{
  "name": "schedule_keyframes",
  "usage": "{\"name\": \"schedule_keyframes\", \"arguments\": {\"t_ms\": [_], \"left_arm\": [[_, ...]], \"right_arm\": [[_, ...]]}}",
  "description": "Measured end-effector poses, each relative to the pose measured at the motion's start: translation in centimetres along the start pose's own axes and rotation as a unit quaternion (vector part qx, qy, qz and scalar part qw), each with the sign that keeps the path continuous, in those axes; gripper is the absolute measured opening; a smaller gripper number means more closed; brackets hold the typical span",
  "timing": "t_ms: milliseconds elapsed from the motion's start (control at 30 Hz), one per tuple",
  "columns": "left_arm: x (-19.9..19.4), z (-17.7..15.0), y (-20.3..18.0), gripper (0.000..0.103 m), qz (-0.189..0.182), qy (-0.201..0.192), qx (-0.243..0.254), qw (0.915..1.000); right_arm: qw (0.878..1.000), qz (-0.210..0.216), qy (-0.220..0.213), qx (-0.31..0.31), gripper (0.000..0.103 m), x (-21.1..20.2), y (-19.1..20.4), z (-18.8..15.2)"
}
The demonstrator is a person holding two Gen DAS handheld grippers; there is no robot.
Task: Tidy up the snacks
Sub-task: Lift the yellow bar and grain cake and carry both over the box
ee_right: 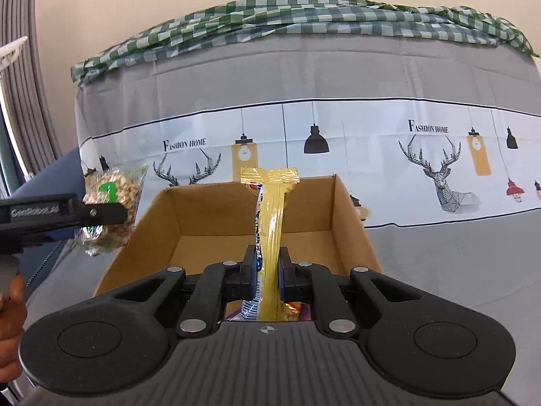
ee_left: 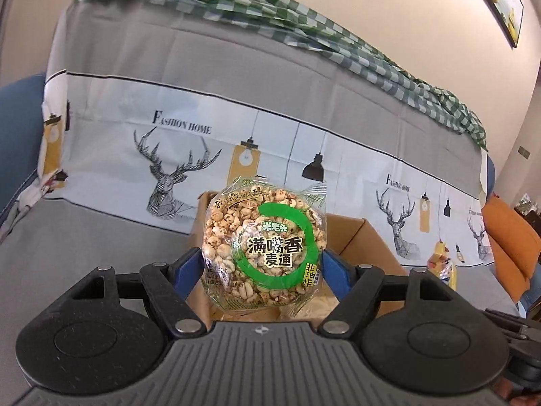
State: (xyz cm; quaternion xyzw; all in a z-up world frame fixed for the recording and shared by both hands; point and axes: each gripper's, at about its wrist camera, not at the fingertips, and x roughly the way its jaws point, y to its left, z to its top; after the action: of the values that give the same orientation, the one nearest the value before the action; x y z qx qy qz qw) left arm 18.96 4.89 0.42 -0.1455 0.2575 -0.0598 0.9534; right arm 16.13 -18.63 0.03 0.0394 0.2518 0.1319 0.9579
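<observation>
Cardboard box (ee_right: 257, 209) sits open on the grey sofa cover (ee_right: 456, 257). The left gripper (ee_left: 262, 264) clamps a clear bag of puffed wheat snacks (ee_left: 263, 243), held above the box's near edge. The right gripper (ee_right: 267, 270) pinches a yellow snack packet (ee_right: 270, 209) upright over the box interior. A green checked cloth (ee_right: 304, 17) lies at twelve o'clock.

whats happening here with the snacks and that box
A person is sorting snacks with two hand-held grippers. The left gripper clamps a puffed wheat snack bag, held up at the cardboard box. The right gripper is shut on a yellow snack packet above the open box.
</observation>
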Motion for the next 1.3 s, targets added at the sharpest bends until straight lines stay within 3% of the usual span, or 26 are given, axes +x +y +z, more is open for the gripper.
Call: {"name": "schedule_keyframes", "arguments": {"t_ms": [467,1300], "left_arm": [[1.8,0.0,-2.4,0.08,-0.055,0.019,-0.026,0.9979],[2.8,-0.3,-3.0,0.08,-0.054,0.026,-0.017,0.998]], "right_arm": [[1.0,-0.006,0.011,-0.003,0.012,2.0,0.7,0.2],[1.0,-0.02,0.002,0.012,0.012,1.6,-0.1,0.2]]}}
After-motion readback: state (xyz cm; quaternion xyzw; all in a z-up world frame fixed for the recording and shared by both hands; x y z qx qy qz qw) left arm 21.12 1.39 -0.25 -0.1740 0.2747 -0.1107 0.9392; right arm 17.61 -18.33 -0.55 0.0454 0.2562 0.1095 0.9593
